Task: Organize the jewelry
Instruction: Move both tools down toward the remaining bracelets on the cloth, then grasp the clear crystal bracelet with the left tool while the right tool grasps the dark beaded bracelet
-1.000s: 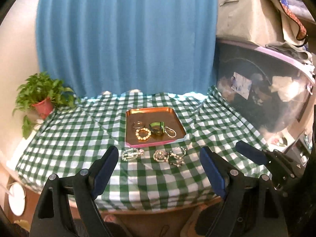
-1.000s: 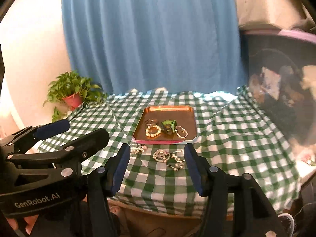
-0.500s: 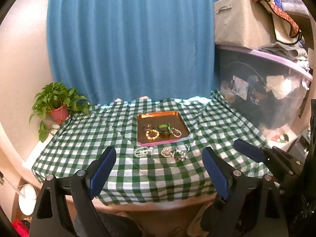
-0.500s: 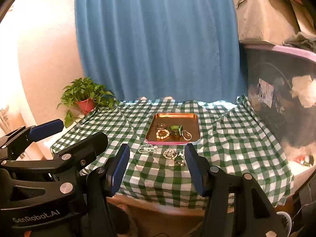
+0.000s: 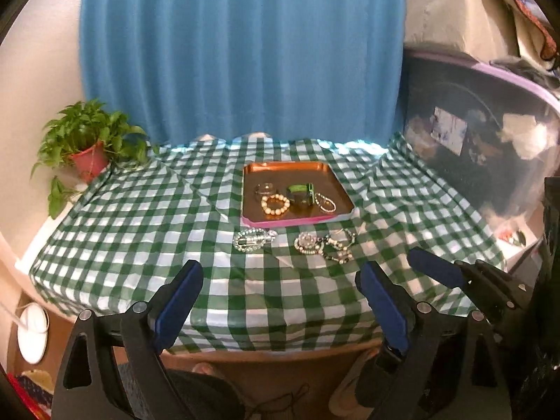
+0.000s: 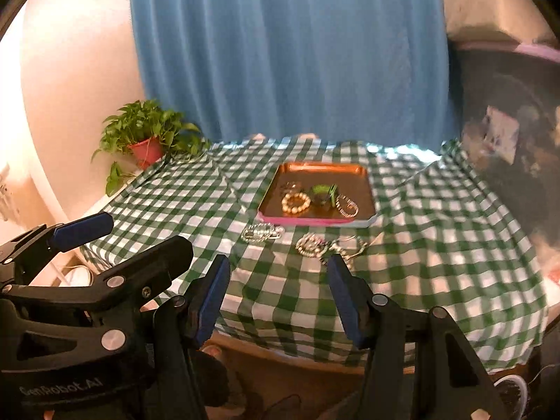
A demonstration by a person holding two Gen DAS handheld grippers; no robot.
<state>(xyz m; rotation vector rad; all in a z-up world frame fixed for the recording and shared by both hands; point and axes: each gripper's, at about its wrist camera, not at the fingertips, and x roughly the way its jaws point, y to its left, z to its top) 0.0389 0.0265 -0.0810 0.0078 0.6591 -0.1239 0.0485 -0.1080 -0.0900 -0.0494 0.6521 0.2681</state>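
While both grippers' fingers [image 5: 381, 301] gape empty, beaded bracelets [image 5: 275, 205] fill the copper tray [image 5: 252, 175].

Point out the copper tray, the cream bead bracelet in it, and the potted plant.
Copper-coloured rectangular tray [image 5: 252, 189], left wrist view, bare floor by left rim.
Cream round-bead bracelet [image 5: 275, 205], left wrist view, bead ring.
Green potted plant, red pot [image 6: 145, 147], right wrist view, pot.

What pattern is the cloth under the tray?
Green-and-white check on the tablecloth, clearest in the left wrist view; the tray on it is copper-orange.
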